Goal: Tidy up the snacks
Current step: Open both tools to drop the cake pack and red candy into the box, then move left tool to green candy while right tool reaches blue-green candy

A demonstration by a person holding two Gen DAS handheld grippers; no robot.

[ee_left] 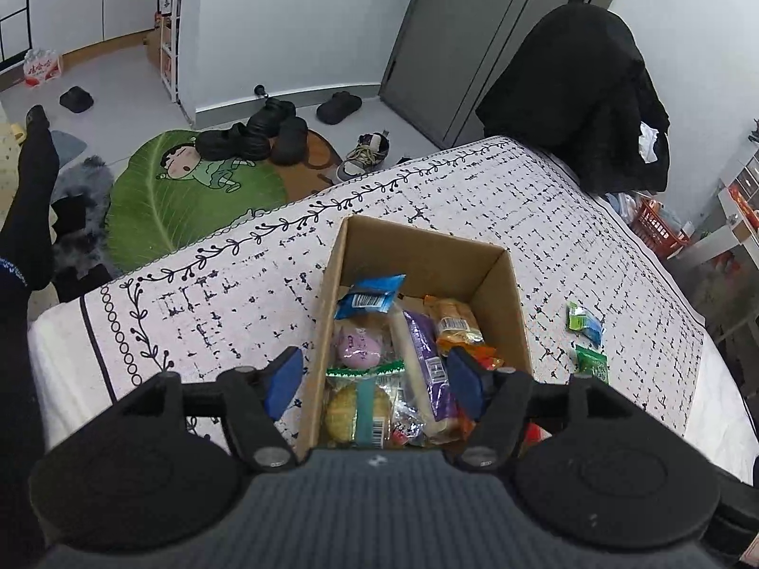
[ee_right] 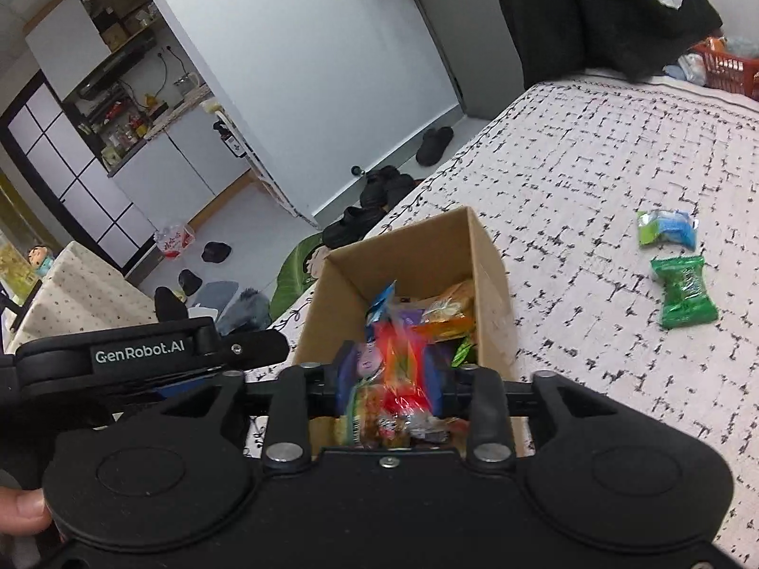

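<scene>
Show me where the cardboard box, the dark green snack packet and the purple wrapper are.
cardboard box (ee_left: 514, 303), left wrist view, right wall.
dark green snack packet (ee_right: 685, 291), right wrist view, middle of the wrapper.
purple wrapper (ee_left: 429, 355), left wrist view, middle of its length.

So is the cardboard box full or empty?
Partly full. The cardboard box holds many snack packets, such as the purple packet, but its far end shows bare walls.

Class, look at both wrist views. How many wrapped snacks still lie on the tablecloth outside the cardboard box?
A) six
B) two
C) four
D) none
B: only two lie on the tablecloth to the right of the cardboard box, a green-and-blue packet and a green packet, apart from each other; the other snacks are in the box.
</scene>
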